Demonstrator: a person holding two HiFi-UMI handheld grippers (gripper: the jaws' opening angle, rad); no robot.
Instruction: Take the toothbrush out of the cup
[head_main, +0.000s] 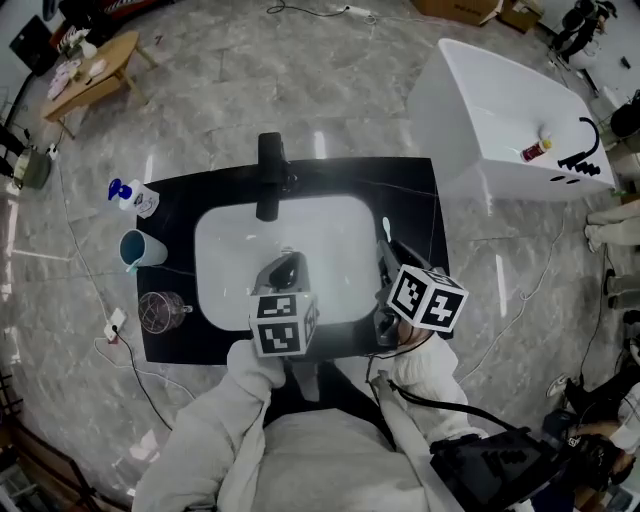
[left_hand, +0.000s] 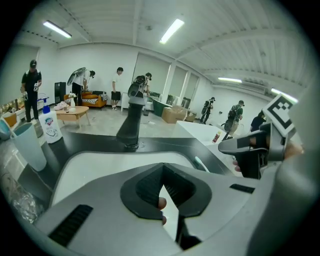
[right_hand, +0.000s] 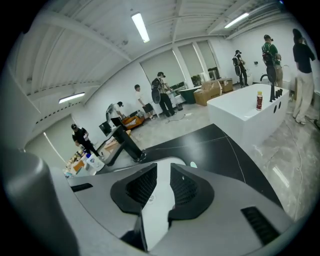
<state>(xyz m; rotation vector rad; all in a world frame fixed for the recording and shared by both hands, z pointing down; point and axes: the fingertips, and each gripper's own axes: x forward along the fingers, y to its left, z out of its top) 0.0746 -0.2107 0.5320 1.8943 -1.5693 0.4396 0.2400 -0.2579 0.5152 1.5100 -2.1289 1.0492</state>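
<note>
A light blue cup (head_main: 140, 248) (left_hand: 27, 145) stands upright on the black counter (head_main: 410, 190) left of the white sink (head_main: 230, 250); no toothbrush shows in it. A toothbrush with a teal head (left_hand: 201, 163) (head_main: 387, 229) lies on the counter at the sink's right rim. My left gripper (head_main: 285, 270) (left_hand: 162, 172) hovers over the sink's front, its jaws meeting at the tips with nothing between them. My right gripper (head_main: 385, 262) (right_hand: 163, 172) hangs beside it to the right, near the toothbrush, open with a clear gap and nothing in it.
A black faucet (head_main: 270, 175) (left_hand: 131, 120) rises behind the sink. A soap bottle (head_main: 135, 197) (left_hand: 50, 125) and a clear glass (head_main: 160, 310) flank the cup. A white bathtub (head_main: 500, 110) stands at the back right. Cables lie on the floor; people stand far off.
</note>
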